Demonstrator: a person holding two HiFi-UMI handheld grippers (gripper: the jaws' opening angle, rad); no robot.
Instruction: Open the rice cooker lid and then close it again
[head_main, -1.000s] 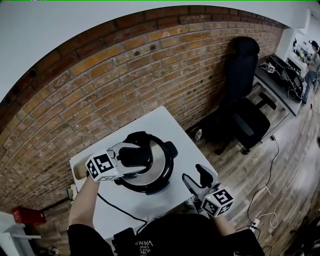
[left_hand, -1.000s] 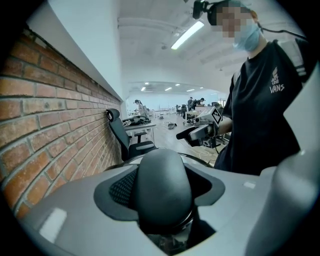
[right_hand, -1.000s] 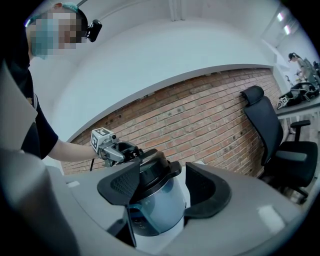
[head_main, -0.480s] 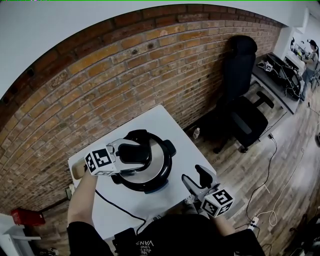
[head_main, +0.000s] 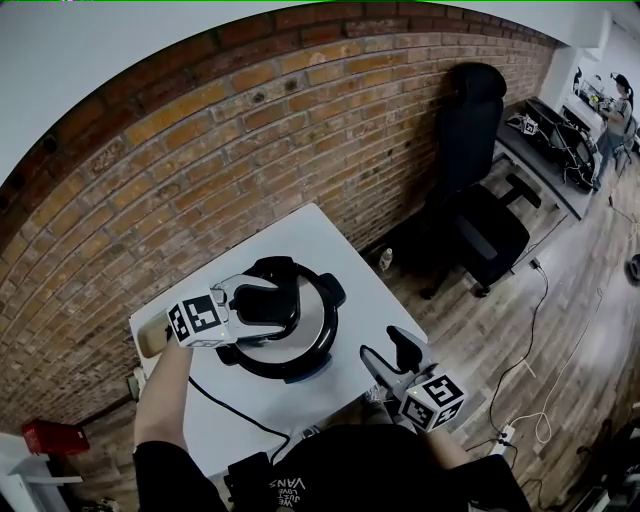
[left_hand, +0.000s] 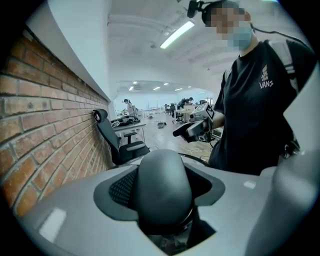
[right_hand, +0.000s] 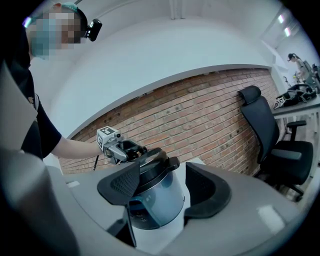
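Observation:
A rice cooker (head_main: 300, 362) with a silvery lid (head_main: 318, 318) stands on the white table (head_main: 320, 245). My left gripper (head_main: 270, 306) is shut on the lid's black handle (left_hand: 162, 182), which fills the space between its pads. From the right gripper view the lid (right_hand: 156, 159) sits tilted above the blue-grey cooker body (right_hand: 157, 205), with the left gripper (right_hand: 127, 149) on top of it. My right gripper (head_main: 388, 348) is open and holds nothing. It hangs off the table's front right corner and faces the cooker from a distance.
A black power cord (head_main: 232, 412) runs from the cooker over the table's front. A brick wall (head_main: 250, 170) stands behind the table. A black office chair (head_main: 480, 210) sits to the right on the wood floor, with a desk (head_main: 560, 140) beyond it.
The left gripper and the lid handle have shifted slightly up and left. The right gripper has stayed open in about the same place.

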